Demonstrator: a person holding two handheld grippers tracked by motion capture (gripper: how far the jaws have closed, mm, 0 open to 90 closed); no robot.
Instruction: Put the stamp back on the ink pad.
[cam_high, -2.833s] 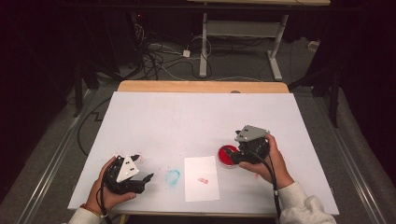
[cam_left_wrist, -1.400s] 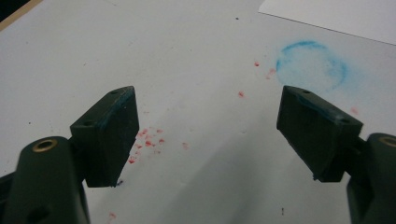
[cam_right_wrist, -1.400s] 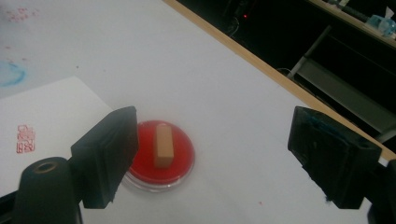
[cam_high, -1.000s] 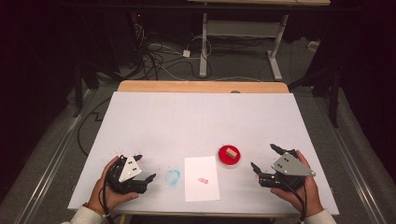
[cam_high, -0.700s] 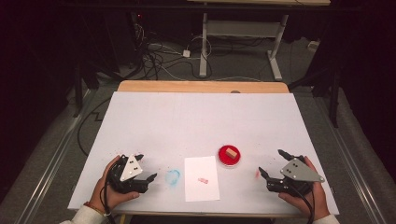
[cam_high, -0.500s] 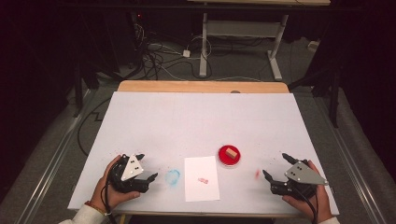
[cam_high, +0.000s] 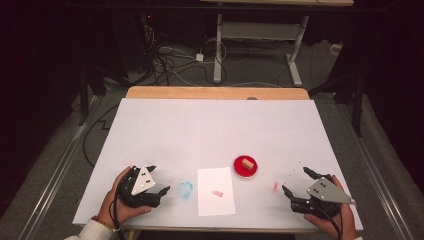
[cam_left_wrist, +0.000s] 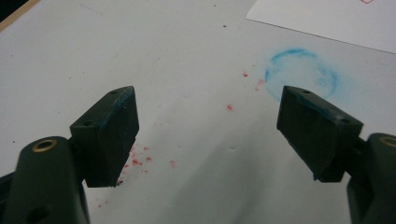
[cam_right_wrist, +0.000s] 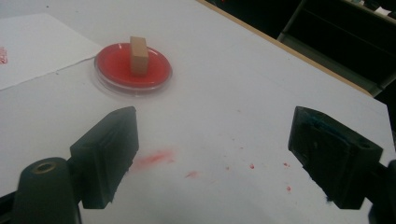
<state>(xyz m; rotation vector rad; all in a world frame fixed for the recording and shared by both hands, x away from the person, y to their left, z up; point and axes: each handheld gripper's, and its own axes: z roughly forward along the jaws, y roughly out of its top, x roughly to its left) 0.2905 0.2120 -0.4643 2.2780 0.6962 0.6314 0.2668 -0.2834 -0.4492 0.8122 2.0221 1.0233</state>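
A small wooden block (cam_high: 246, 163) stands upright on a round red dish (cam_high: 239, 171) near the middle of the white table. Left of the dish lies a white sheet of paper (cam_high: 215, 175) with a small red mark (cam_high: 217, 193) on it. My right gripper (cam_high: 295, 180) rests open by the near right edge, apart from the dish, with nothing between its fingers. In the right gripper view, the block (cam_right_wrist: 138, 55) and dish (cam_right_wrist: 112, 74) lie ahead of the wide-open right gripper (cam_right_wrist: 215, 135). My left gripper (cam_high: 159, 179) sits open at the near left, also empty (cam_left_wrist: 210, 112).
A blue ring stain (cam_high: 185, 190) marks the table between the left gripper and the paper, and shows in the left gripper view as well (cam_left_wrist: 301, 74). A red smear (cam_high: 275, 186) and red specks lie before the right gripper. Cables and table legs occupy the dark floor beyond.
My right gripper has let go of the block on the red dish and drawn back to the near right edge, open. The left gripper has stayed put.
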